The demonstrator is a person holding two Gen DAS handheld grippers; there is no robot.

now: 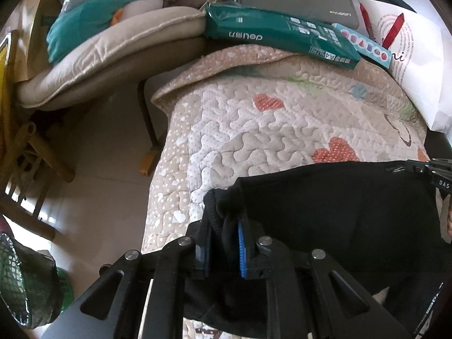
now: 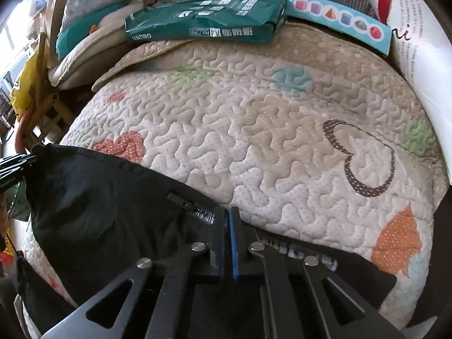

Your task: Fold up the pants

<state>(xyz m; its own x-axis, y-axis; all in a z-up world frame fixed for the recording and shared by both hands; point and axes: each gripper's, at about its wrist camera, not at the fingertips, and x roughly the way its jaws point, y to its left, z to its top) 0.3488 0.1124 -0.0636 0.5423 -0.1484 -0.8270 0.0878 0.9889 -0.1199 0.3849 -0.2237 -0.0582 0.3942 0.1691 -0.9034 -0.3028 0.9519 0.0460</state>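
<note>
Both tongs are closed on the black pants (image 1: 325,212), the left gripper (image 1: 224,234) on a bunched ribbed edge and the right gripper (image 2: 227,234) on a thin edge, stretched above the quilt (image 2: 254,130), so I think the next move is carrying this edge forward evenly.

The fabric pinched between the left gripper (image 1: 223,233) jaws is hiding the inner pad faces, and the black pants (image 1: 339,214) are running out past the frame's lower edge behind those jaws. Whether cloth is sitting between the right gripper (image 2: 228,226) jaws is staying unclear.
</note>
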